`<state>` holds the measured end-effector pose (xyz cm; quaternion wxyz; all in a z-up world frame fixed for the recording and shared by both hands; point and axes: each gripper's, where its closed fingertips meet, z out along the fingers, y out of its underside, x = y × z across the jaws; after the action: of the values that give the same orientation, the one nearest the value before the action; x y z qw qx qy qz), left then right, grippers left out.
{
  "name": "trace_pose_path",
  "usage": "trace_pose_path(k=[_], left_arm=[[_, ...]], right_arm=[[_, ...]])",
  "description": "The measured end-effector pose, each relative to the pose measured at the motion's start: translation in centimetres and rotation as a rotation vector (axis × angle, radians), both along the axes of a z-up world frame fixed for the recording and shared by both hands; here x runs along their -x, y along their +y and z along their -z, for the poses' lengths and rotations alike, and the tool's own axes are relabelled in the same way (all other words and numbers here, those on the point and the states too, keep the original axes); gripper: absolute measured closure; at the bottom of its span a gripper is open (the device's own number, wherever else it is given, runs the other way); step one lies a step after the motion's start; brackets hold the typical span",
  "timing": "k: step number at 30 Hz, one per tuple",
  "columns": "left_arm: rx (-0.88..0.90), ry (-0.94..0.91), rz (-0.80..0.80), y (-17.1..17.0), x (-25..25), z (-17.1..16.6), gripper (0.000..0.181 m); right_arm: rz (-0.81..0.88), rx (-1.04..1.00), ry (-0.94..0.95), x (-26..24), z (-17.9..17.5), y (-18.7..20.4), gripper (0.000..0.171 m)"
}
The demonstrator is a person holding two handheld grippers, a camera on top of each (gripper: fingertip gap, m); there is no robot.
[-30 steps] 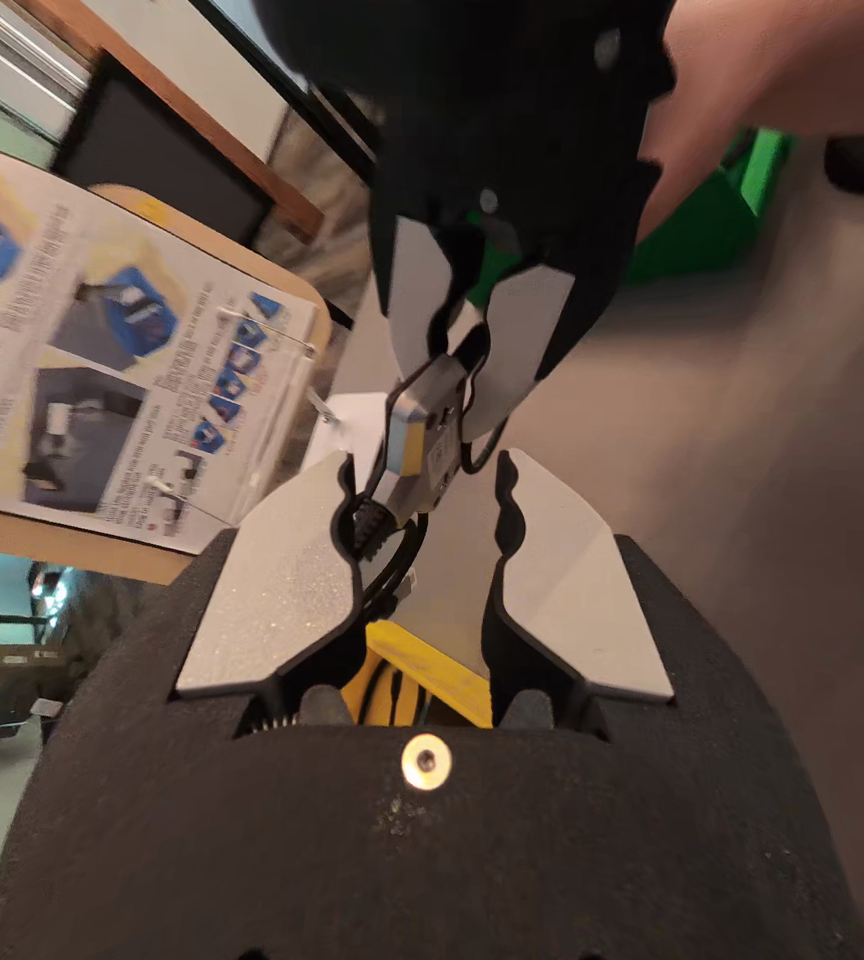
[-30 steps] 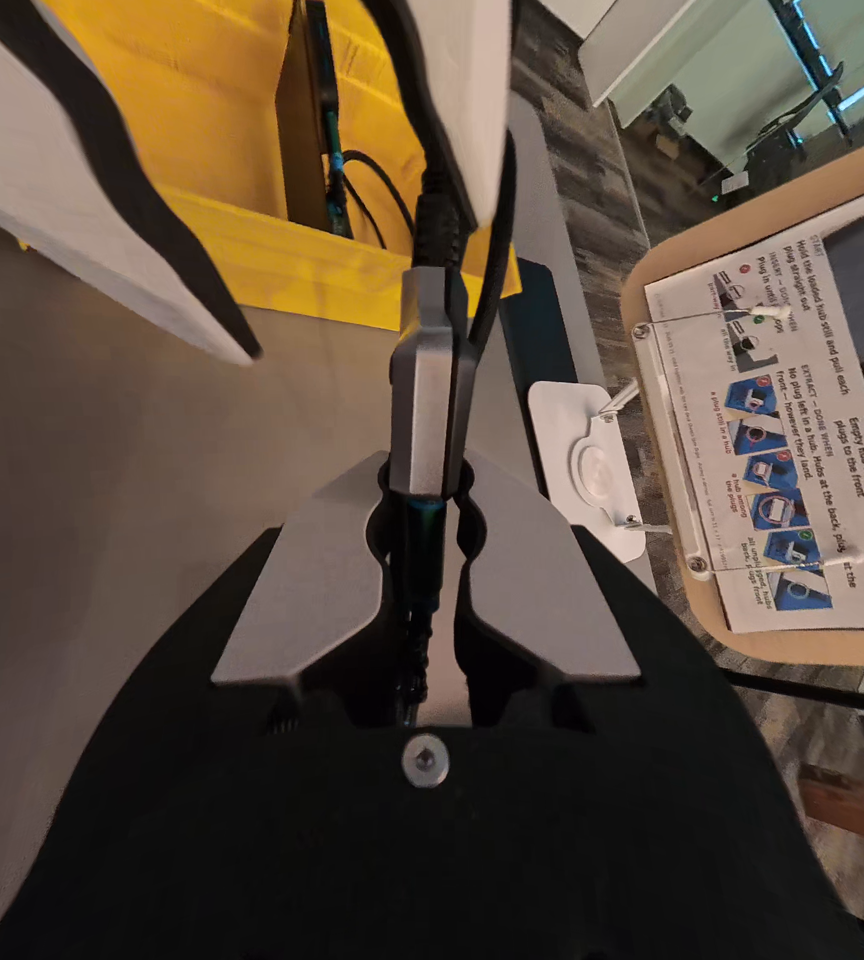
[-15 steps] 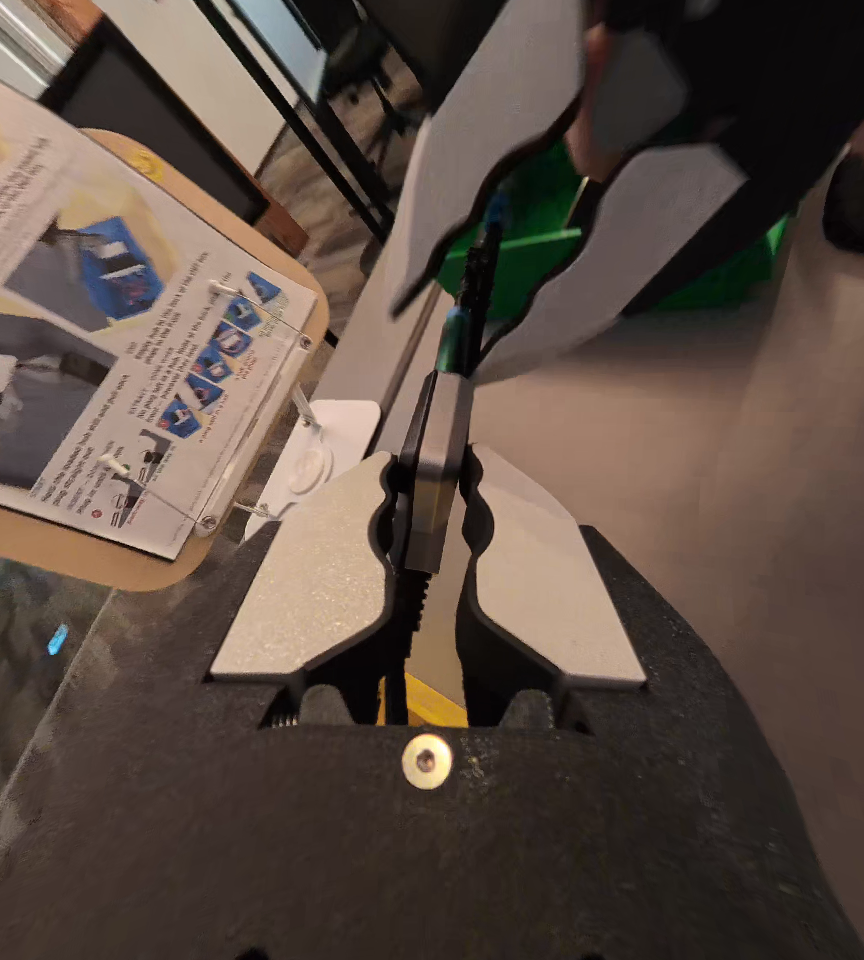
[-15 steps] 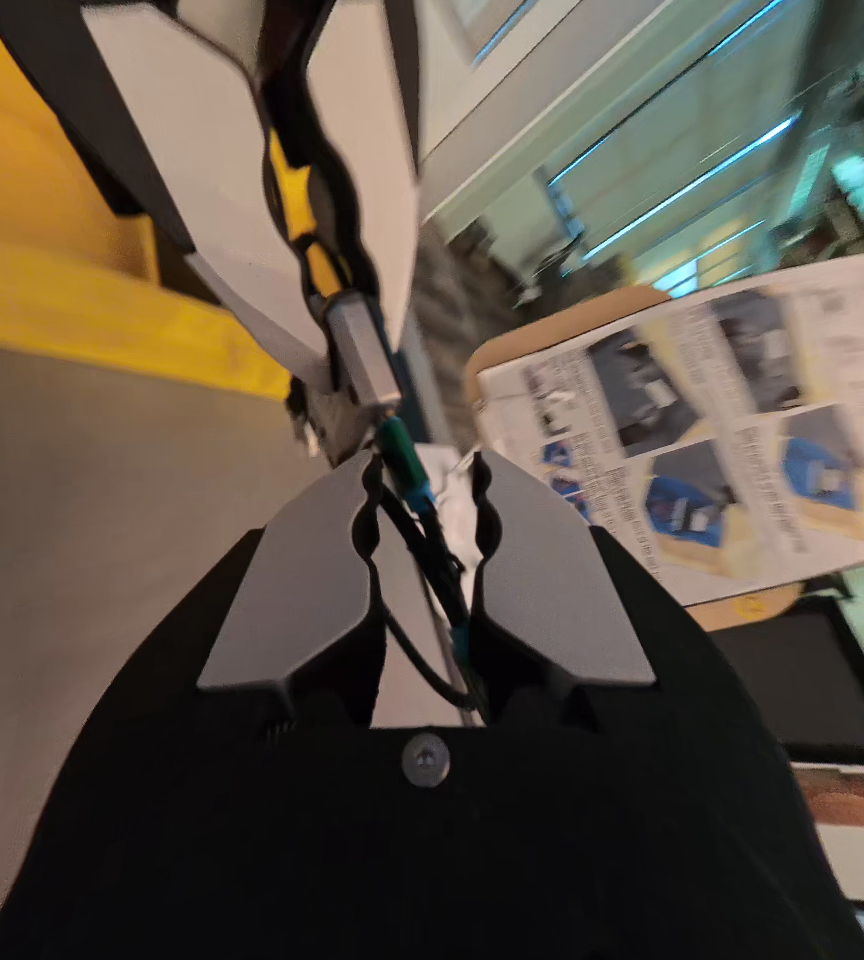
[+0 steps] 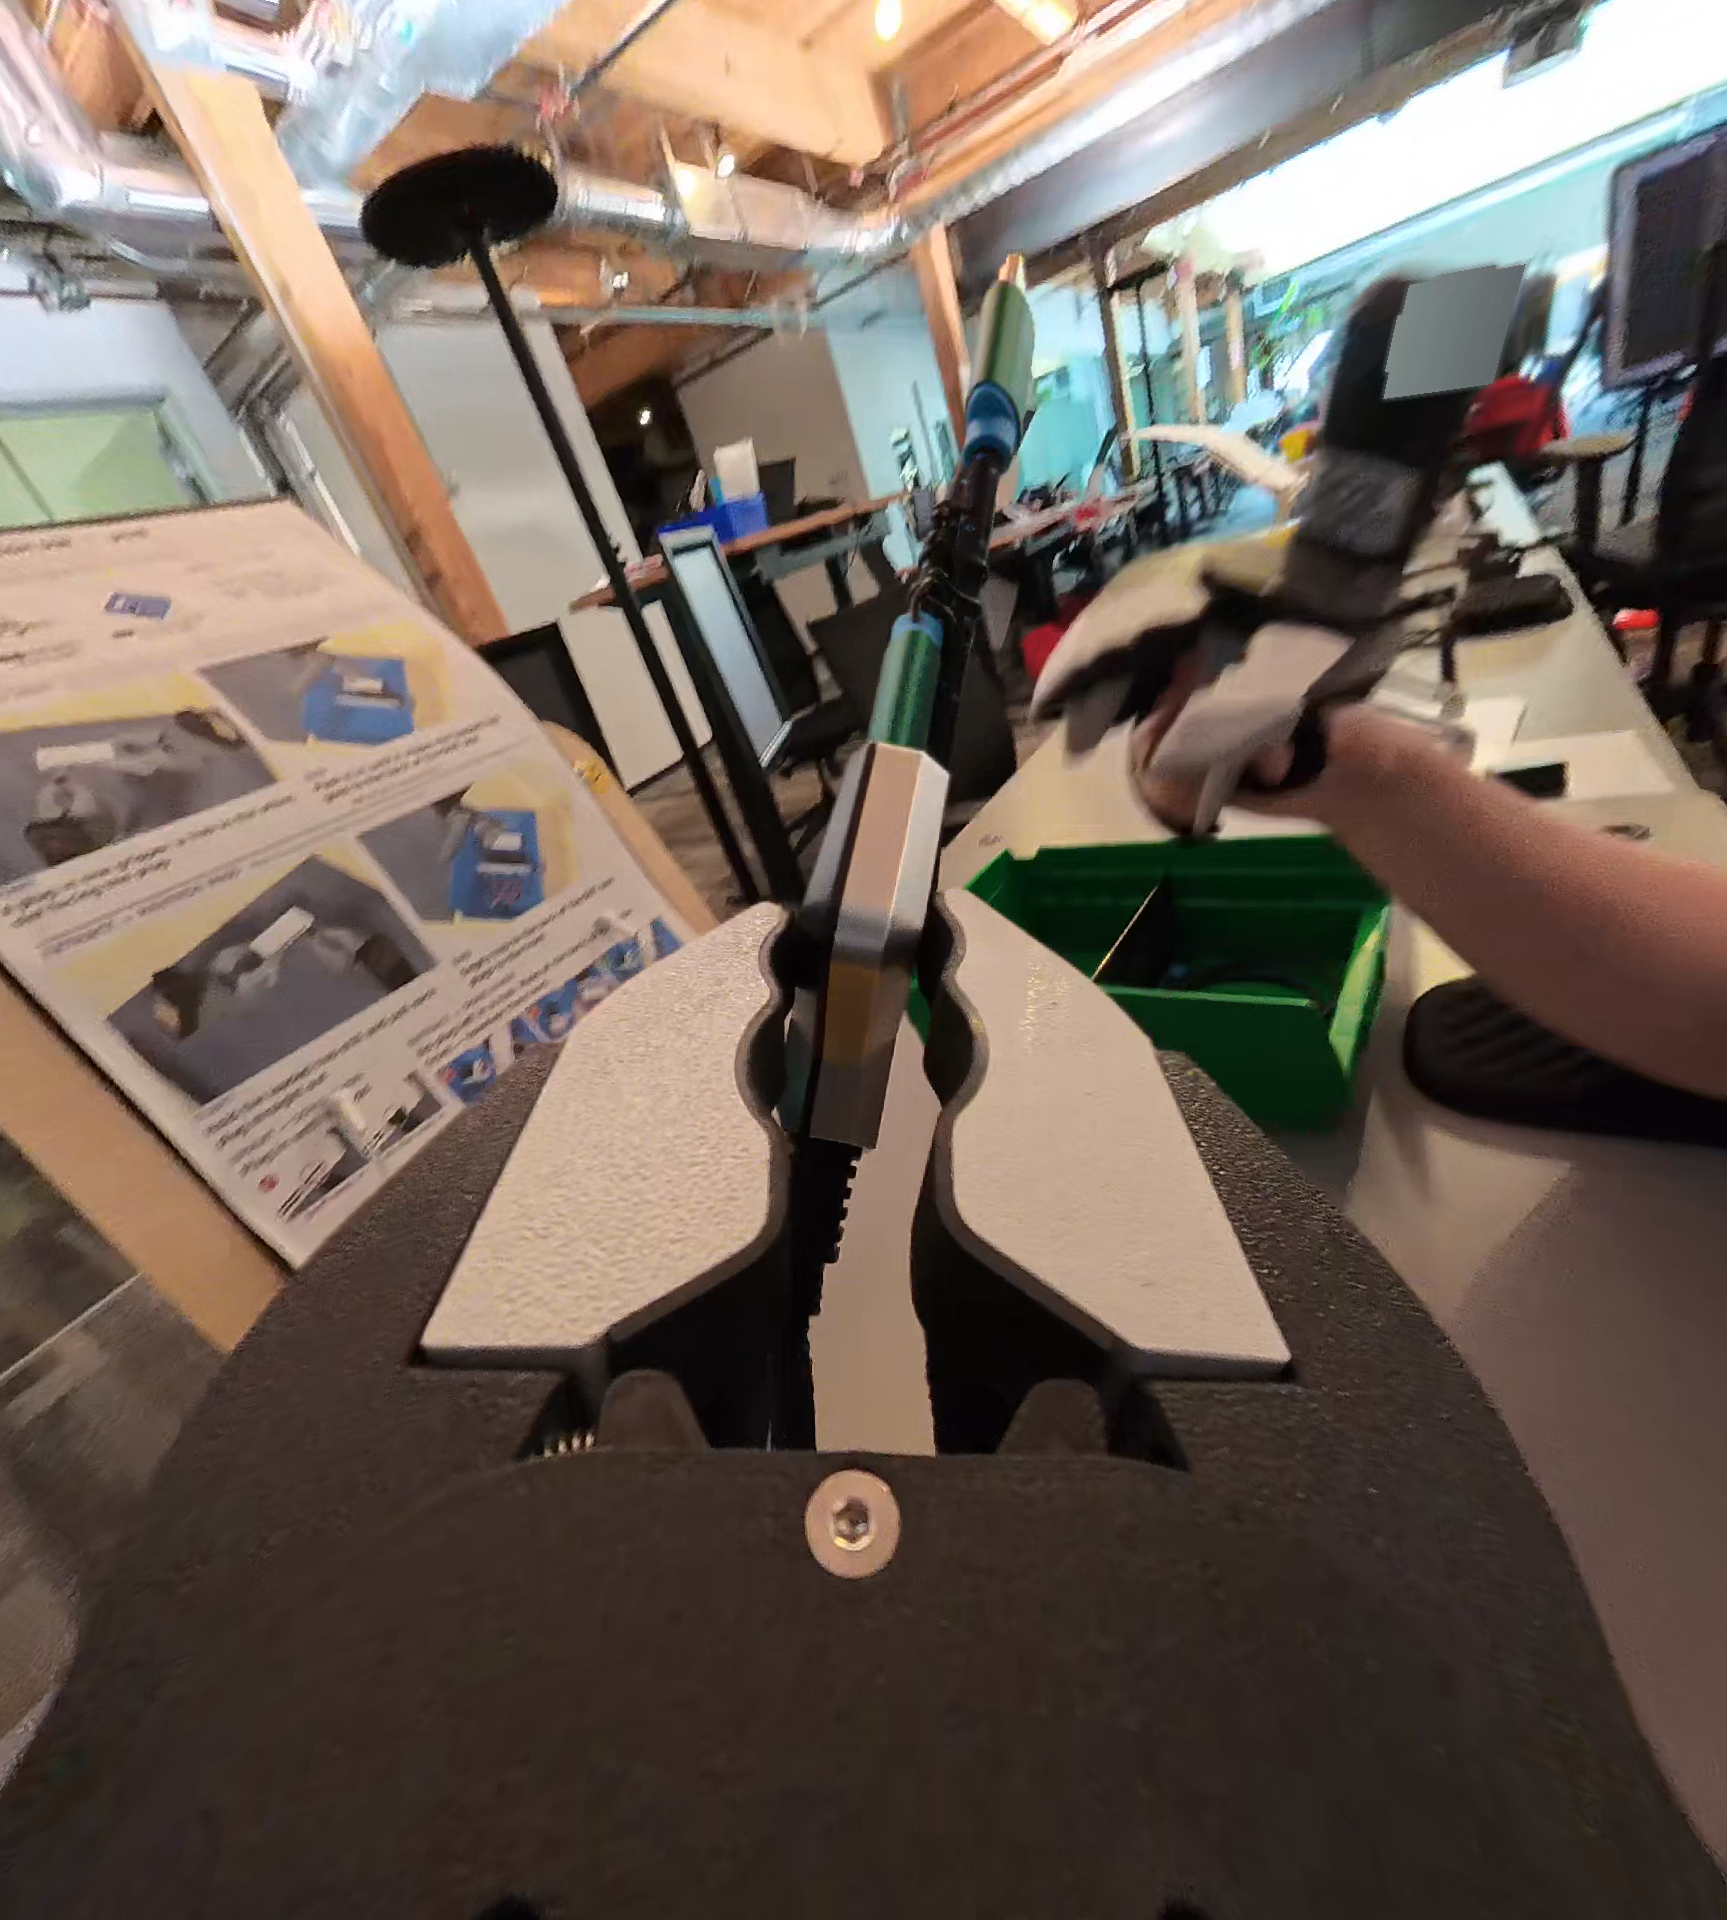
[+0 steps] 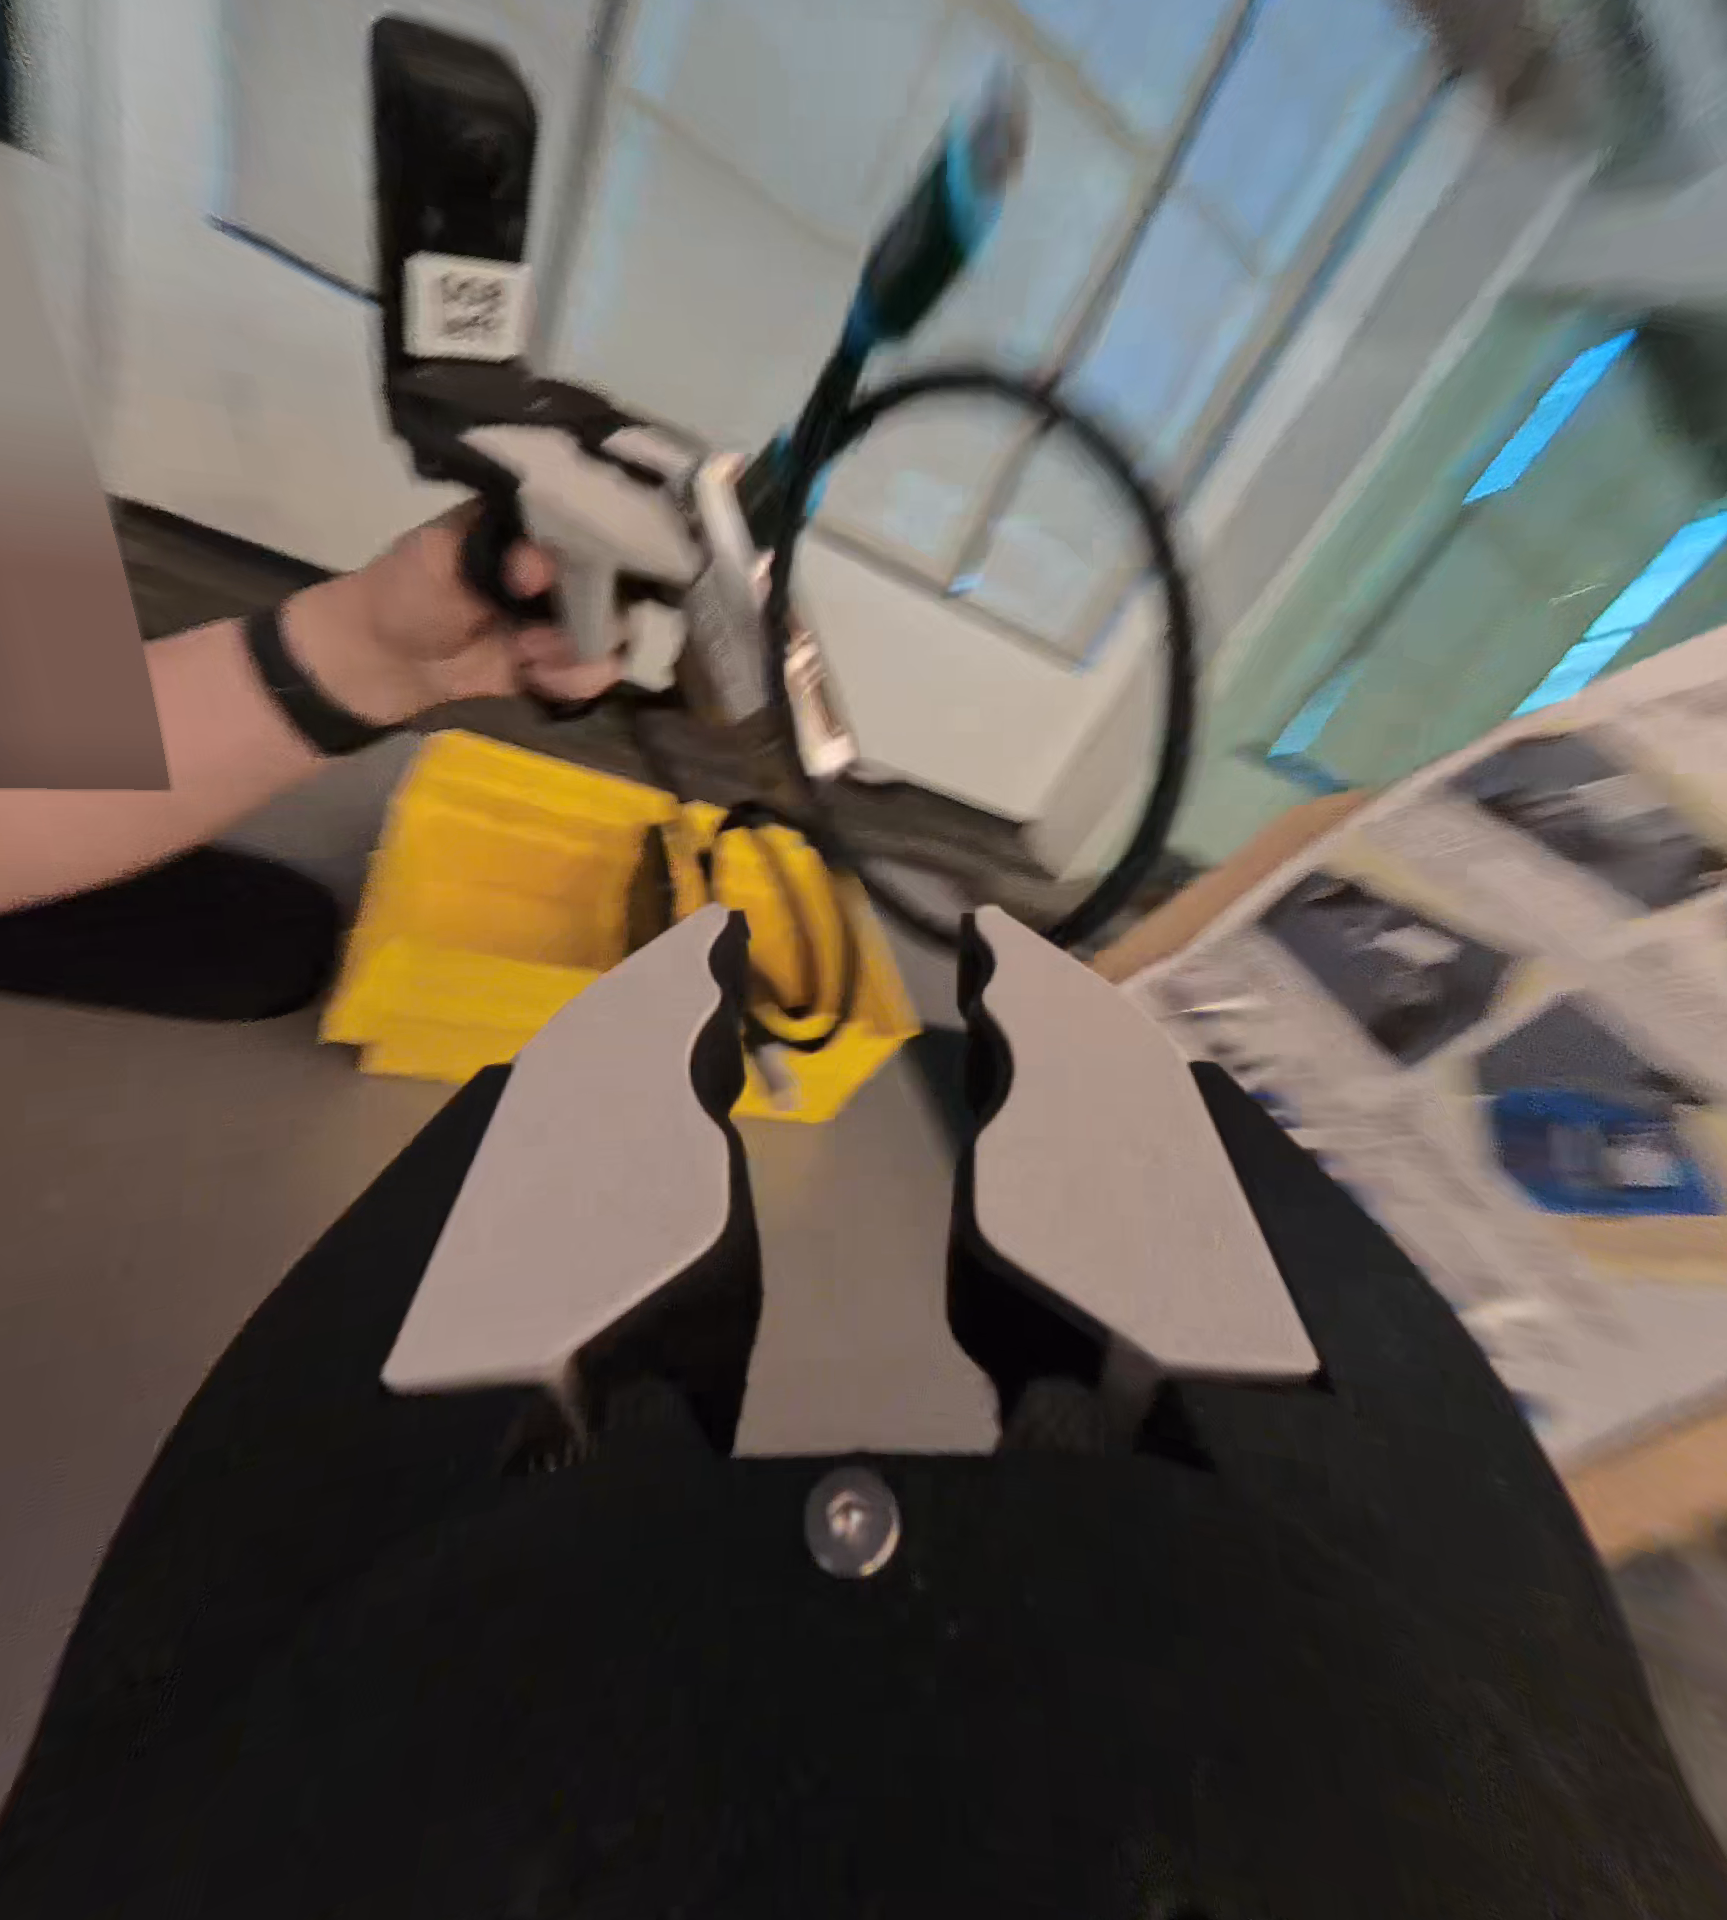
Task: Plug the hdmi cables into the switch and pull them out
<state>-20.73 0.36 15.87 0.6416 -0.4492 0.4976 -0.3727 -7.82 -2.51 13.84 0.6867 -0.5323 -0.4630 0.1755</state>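
While the left gripper (image 5: 864,1029) has its jaws clamped on the slim grey metal switch (image 5: 874,935), held upright on edge, the left wrist view shows green and blue-collared hdmi cable plugs (image 5: 909,681) standing up out of its far end, so at least one cable looks plugged in. Beyond sit an open green plastic bin (image 5: 1352,997) on the grey tabletop (image 5: 1565,1299), an instruction sheet on a tan board (image 5: 246,831) to the left, and the right gripper (image 5: 1202,675) w/ the person's forearm, blurred, over the bin. Right wrist view: right gripper (image 6: 848,1039) has jaws apart, nothing btwn them. Farther off the left gripper (image 6: 620,530) holds the switch (image 6: 734,613), a black cable loop (image 6: 1165,623) hanging off it, above a yellow plastic bin (image 6: 526,883) holding coiled yellow cable. Judgement: roughly mid-task; pull-out not yet done, the empty right gripper prob. needs to grab a plug next.
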Motion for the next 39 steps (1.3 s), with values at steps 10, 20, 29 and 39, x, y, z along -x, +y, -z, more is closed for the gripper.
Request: trace_pose_path(k=[10,20,29,39], left_arm=[[-0.087,0.040,0.099,-2.7,-3.7,1.7,0.159],[-0.206,0.143,0.208,-5.2,-6.2,4.7,0.159],[-0.321,0.383,0.030,-4.4,-7.2,7.6,0.142],[-0.489,0.547,-0.168,-1.6,-8.6,10.7,0.158]], right_arm=[[0.023,-0.271,-0.110,5.4,1.1,-1.3,0.122],[0.146,-0.195,-0.397,5.0,5.9,1.9,0.142],[0.223,-0.317,-0.638,3.6,7.4,2.7,0.144],[0.294,-0.379,-0.758,3.0,9.0,4.3,0.143]])
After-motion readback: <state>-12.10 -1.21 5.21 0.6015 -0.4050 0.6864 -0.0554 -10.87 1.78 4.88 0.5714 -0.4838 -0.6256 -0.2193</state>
